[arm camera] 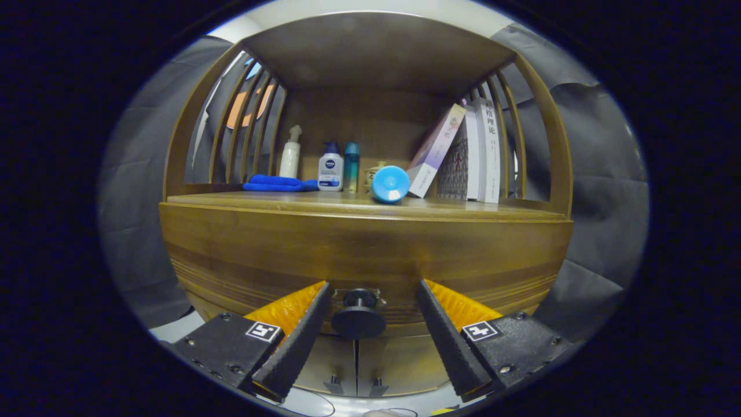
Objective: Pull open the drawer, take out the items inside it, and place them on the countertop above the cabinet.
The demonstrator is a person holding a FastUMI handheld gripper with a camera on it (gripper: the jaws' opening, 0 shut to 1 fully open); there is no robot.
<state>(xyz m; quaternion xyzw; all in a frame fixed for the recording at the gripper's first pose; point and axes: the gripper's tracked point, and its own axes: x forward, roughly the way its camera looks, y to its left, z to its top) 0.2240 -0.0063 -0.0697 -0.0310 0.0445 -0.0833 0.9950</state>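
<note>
Facing the wooden cabinet (pixel 365 255) square on, the tool (pixel 373 289) is standing wide, its two fingers flanking the dark round knob (pixel 358 320) of the drawer (pixel 359 260) without touching it. The drawer front is sitting flush with the cabinet, so whatever it may hold is hidden. That fits either a drawer waiting to be pulled or one pushed back in, and this view cannot settle which.

On the worktop (pixel 289 201) above, a row of books (pixel 477 153) is leaning toward the right rail, a blue folded cloth (pixel 277 183) is lying at the left, and a white pump bottle (pixel 290 152), a white bottle with a blue cap (pixel 330 168), a slim teal bottle (pixel 351 165) and a round blue container (pixel 389 183) are standing or lying between them.

If the knob is to be gripped, the fingers want centring on its narrow stem behind the disc, closing evenly from both sides, and then pulling straight back along the drawer's slide, not upward or sideways, so the pads are not slipping off the rounded edge.
</note>
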